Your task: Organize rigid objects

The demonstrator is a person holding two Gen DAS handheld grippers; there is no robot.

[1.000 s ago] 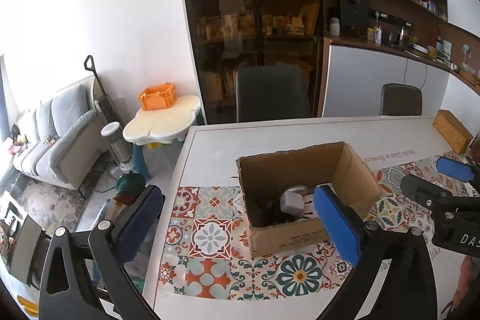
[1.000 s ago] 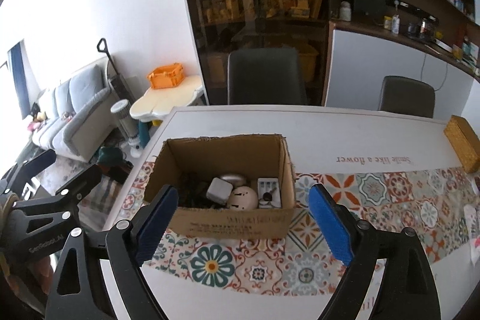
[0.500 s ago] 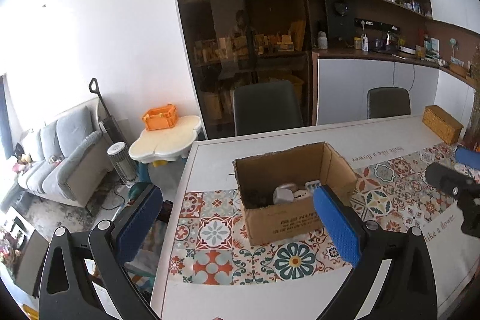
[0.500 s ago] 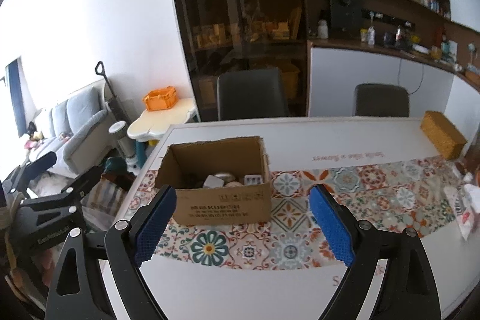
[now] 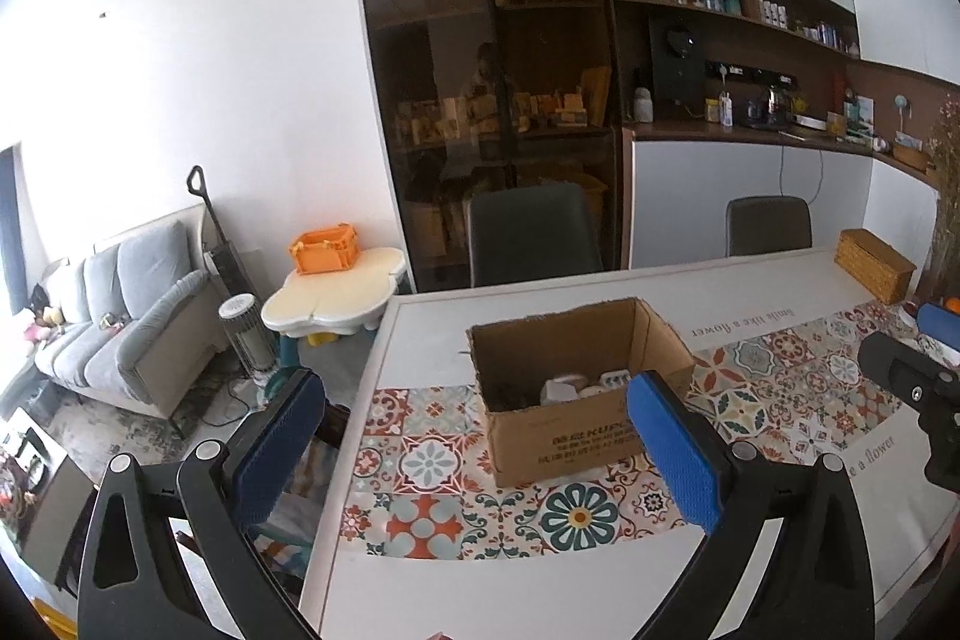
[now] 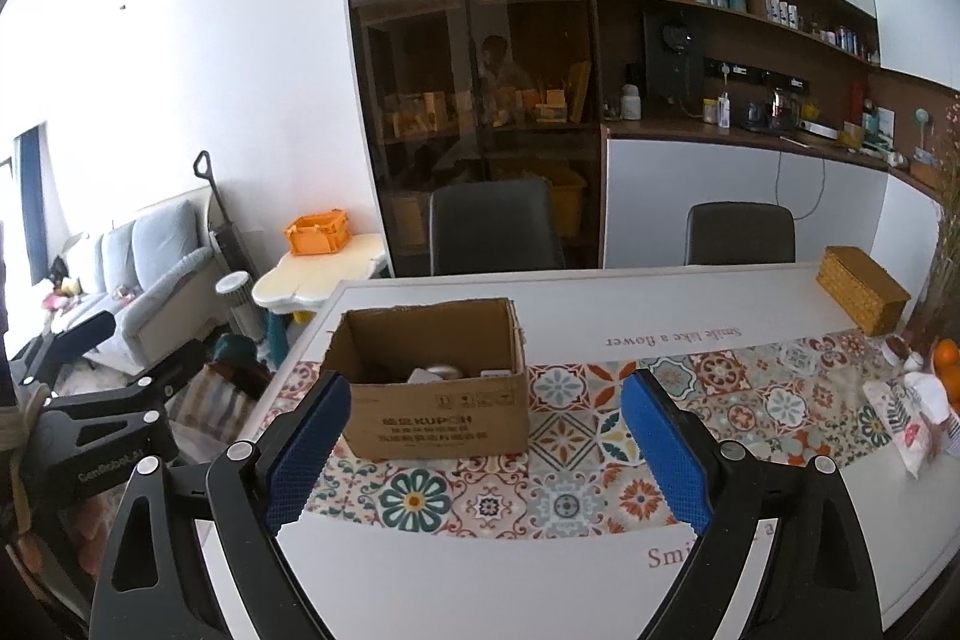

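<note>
A lived-in home, an open dining and living room; a white dining table point(image 6: 600, 292) with a patterned tile runner point(image 6: 750, 388) along its near edge; two dark chairs point(image 6: 495, 226) at the far edge; beyond them a tall dark glass cabinet point(image 6: 468, 58) and wall shelves point(image 6: 738, 10) crowded with bottles; to the left a grey sofa point(image 5: 126, 316), a small cream children's table point(image 5: 336, 298) carrying an orange crate point(image 5: 324, 249), an upright vacuum point(image 5: 213, 226).
</note>
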